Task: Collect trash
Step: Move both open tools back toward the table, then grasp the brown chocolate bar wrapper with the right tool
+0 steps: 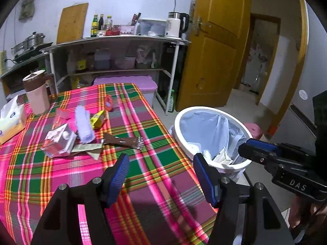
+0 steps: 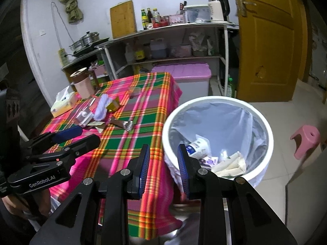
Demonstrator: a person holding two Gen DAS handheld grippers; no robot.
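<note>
Left gripper point(image 1: 161, 175) gapes wide, right gripper point(image 2: 163, 163) narrower, both seemingly empty beside the bin point(image 2: 263, 126)

my left cam looks down along its fingers over the table point(image 1: 143, 163), bin point(image 1: 184, 126) ahead-right. my right cam sits close above the bin point(image 2: 265, 130), table point(image 2: 126, 143) ahead-left. both share table, bin, shelves point(image 1: 114, 40).

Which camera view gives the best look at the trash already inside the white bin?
The right wrist view. It looks down into the white bin, so the crumpled packet and folded wrappers on the liner show clearly. In the left wrist view the bin is seen from the side, and only some pale scraps show above its near rim.
</note>
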